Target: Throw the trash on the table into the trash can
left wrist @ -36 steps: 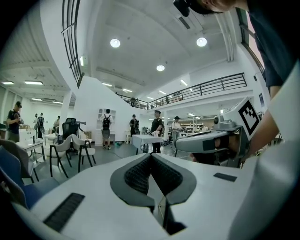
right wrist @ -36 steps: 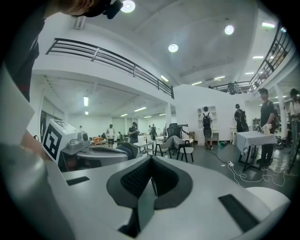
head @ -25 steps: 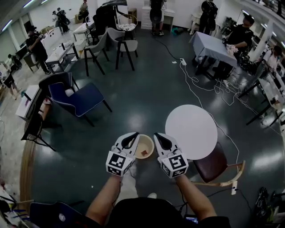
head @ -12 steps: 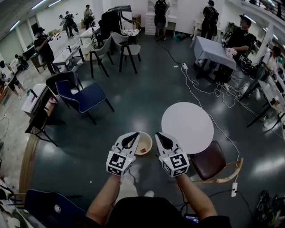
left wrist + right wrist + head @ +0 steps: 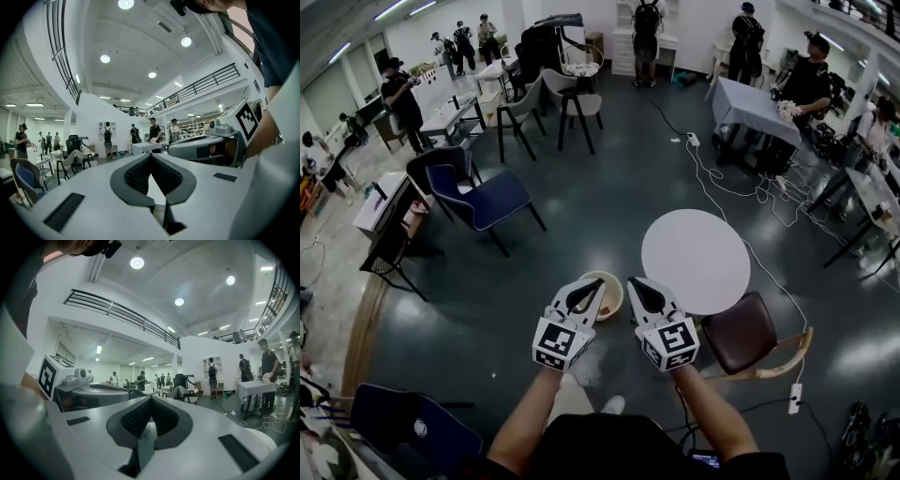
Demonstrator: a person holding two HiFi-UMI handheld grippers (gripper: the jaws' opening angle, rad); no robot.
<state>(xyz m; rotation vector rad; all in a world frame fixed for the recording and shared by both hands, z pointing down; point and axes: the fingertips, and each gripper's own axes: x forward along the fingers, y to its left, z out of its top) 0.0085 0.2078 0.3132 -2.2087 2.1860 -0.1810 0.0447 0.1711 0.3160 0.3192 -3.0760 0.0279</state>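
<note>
Altogether two tongs, left gripper (image 5: 600,281) and right gripper (image 5: 630,281), jaws pressed together, empty. One trash can (image 5: 610,294) sits lower centre, between their tips, left of one round table (image 5: 696,261).

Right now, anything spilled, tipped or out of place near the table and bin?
Nothing stands out. The round white table looks bare, the trash can stands upright on the floor beside it, and the left gripper and right gripper are shut, empty.

Right gripper (image 5: 149,398), fingers (image 5: 134,417) together, empty; left gripper (image 5: 93,393) alongside; busy hall (image 5: 211,380) beyond
</note>
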